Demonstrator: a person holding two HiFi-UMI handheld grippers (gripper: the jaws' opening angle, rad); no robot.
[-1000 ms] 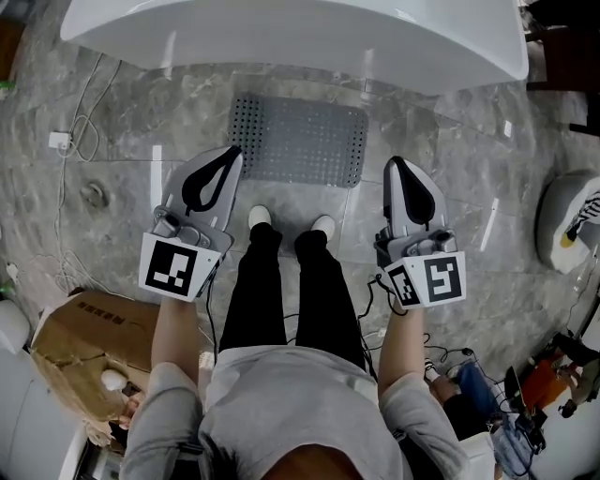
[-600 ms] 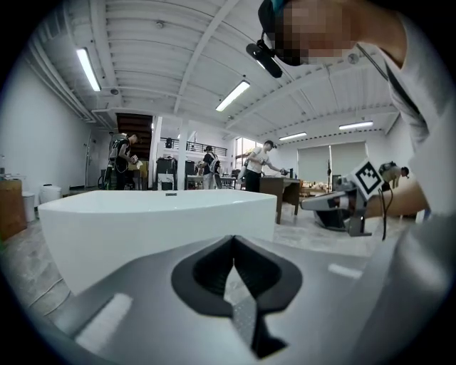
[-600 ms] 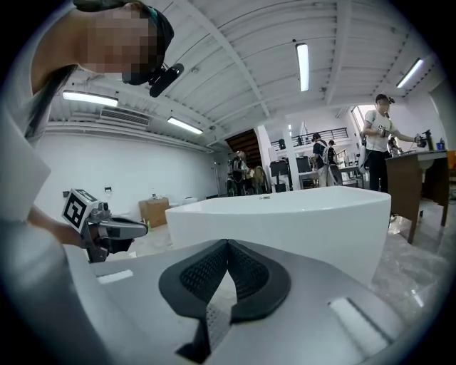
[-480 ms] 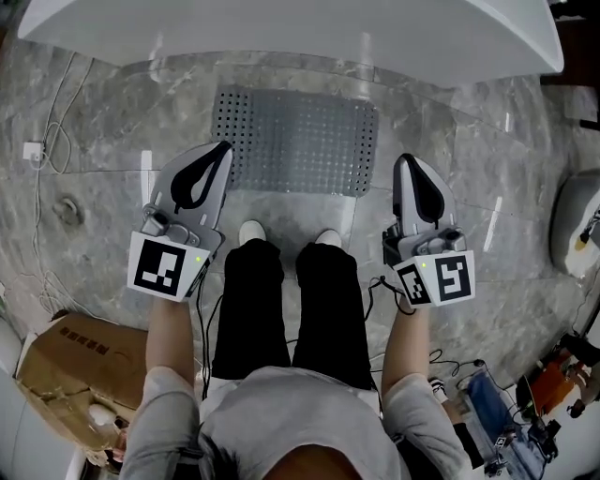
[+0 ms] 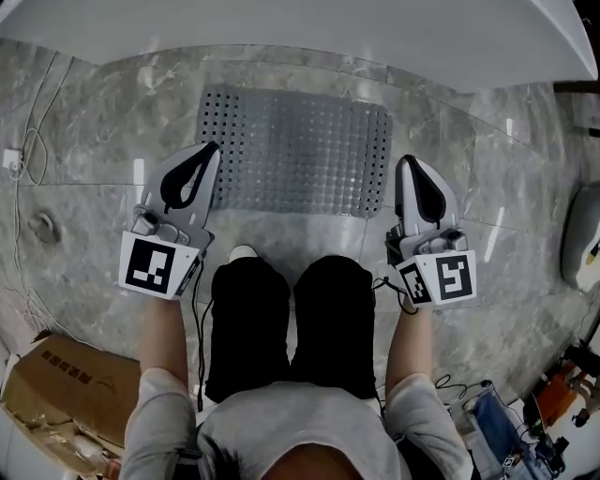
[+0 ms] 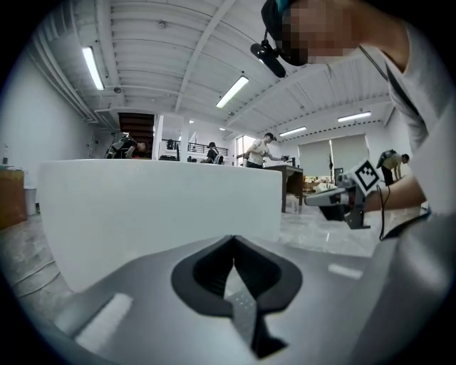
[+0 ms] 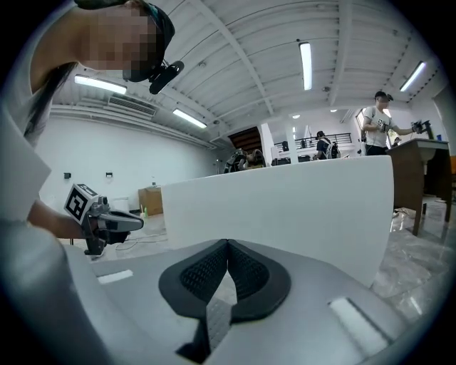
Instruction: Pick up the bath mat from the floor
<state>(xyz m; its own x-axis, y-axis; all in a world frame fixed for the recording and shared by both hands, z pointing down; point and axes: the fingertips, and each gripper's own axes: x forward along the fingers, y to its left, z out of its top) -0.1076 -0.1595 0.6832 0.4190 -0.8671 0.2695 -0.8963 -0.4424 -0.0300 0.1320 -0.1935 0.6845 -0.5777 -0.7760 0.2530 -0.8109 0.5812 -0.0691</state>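
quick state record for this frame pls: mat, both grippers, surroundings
bath mat: grey, perforated, flat on marble floor, in front of white bathtub
left gripper: fingers shut, empty; tip overlaps mat's left edge in head view
right gripper: fingers shut, empty; tip just off mat's right edge
mat grasped: no
other: cardboard box at lower left

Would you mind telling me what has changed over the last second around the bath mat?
The person has crouched, bringing the left gripper and right gripper down toward the short ends of the bath mat; bent knees now mostly hide the shoes. Nothing was gripped: both pairs of jaws stay shut and empty, and the mat still lies flat beside the bathtub.
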